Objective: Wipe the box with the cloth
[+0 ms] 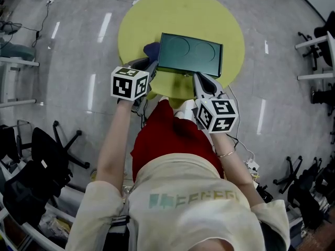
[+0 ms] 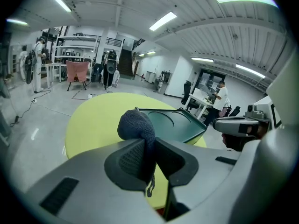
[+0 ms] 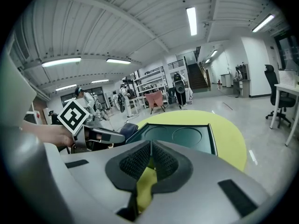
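The left tongs (image 2: 148, 146), clenched on the dark cloth (image 2: 136, 125), sit just beside the left end of the green box (image 1: 191, 54), which lies lengthwise across the upper-middle frame on the yellow bench (image 1: 131, 30), while the right tongs (image 3: 150, 154), clenched on nothing, hover near its lower right edge.

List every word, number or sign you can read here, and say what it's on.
Shirt print: teal letters, too blurred to read.
Left cube, right cube: black-and-white square codes, no words.
Box: no lettering visible.
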